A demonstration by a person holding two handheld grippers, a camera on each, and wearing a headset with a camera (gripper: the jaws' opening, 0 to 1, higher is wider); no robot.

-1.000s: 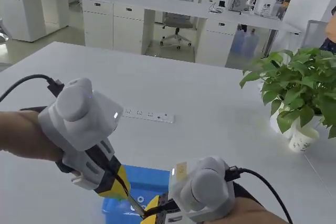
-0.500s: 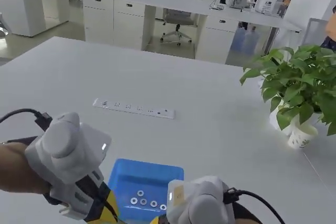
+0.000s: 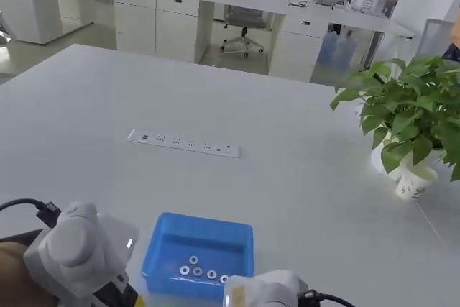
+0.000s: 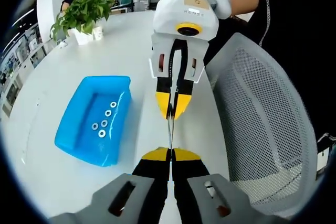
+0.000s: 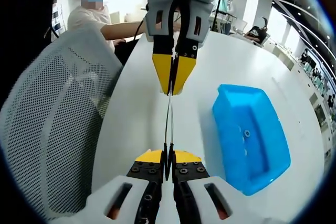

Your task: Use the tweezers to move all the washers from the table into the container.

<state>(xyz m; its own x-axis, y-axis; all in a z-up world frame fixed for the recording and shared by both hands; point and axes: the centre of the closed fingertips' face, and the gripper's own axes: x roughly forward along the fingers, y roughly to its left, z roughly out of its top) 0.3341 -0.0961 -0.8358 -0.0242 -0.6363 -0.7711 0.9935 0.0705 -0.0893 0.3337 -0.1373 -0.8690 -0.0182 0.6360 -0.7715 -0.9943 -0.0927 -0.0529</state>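
Head view: five washers (image 3: 198, 272) inside blue container (image 3: 205, 224); left tongs (image 4: 170, 151) and right tongs (image 5: 167, 154) both tight on tweezers (image 4: 170, 129).

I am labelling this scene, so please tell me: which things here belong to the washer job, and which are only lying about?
Belongs to the job: tweezers, gripped at either end by the left gripper and right gripper; washers, lying in the blue container.
Just lying about: power strip; potted plant; paper cup; mesh chair.

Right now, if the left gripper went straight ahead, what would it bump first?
Probably the right gripper, facing the left gripper head-on, with the tweezers clamped between them.
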